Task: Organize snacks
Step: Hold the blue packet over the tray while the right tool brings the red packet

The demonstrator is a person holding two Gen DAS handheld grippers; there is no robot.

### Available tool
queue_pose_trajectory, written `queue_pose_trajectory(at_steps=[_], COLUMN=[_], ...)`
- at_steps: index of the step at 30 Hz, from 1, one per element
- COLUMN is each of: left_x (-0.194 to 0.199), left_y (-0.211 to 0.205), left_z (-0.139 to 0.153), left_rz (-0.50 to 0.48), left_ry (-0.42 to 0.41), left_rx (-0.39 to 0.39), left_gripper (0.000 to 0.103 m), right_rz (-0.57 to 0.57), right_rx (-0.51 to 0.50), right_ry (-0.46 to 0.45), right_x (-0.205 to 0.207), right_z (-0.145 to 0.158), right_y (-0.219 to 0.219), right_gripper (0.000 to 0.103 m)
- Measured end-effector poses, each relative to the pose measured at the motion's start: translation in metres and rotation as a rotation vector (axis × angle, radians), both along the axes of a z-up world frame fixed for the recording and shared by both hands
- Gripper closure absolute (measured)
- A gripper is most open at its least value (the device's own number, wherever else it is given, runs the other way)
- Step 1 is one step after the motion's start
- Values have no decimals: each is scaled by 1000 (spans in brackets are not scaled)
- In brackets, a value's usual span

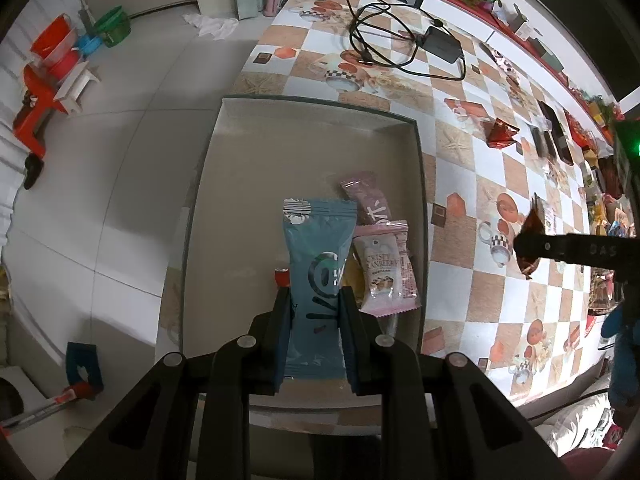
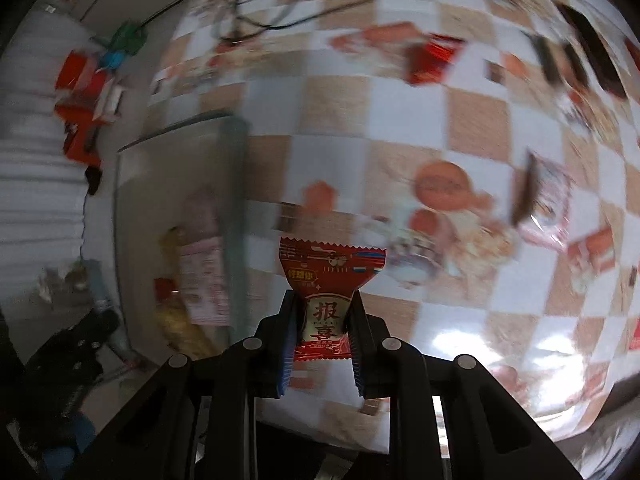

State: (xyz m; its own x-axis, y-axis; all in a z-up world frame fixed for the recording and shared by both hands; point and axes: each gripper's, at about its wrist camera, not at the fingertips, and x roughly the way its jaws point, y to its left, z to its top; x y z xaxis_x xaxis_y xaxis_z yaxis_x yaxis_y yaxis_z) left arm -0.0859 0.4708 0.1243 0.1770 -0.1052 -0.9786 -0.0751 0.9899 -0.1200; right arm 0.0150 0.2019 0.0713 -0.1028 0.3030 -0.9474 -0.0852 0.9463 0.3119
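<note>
My right view is smeared — the box [image 2: 236,168] and the packets in it are streaks, their print unreadable. My left claw [image 1: 314,300] covers the blue packet's [image 1: 318,248] lower lettering, and the yellow packet [image 1: 354,280] beneath it shows only a sliver.

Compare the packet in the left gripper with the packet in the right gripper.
The blue packet is long and plain teal-blue; the red packet is short, with gold characters. The blue packet hangs over the grey box; the red packet is over the checked tablecloth. Both are pinched between shut jaws, pointing downward.
</note>
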Motion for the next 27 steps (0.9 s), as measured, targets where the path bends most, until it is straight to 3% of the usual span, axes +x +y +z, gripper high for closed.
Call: queue_pose_trajectory(at_steps=[14, 27], left_x=[3, 5], left_y=[7, 11], left_z=[-16, -33], left_rz=[3, 1], left_ry=[10, 46], left_rx=[-8, -4], left_gripper=[78, 78], right_rz=[179, 238], right_rx=[17, 31], right_ry=[-21, -3], right_x=[6, 6], right_z=[14, 8], right_y=[81, 123], right_gripper=[78, 78])
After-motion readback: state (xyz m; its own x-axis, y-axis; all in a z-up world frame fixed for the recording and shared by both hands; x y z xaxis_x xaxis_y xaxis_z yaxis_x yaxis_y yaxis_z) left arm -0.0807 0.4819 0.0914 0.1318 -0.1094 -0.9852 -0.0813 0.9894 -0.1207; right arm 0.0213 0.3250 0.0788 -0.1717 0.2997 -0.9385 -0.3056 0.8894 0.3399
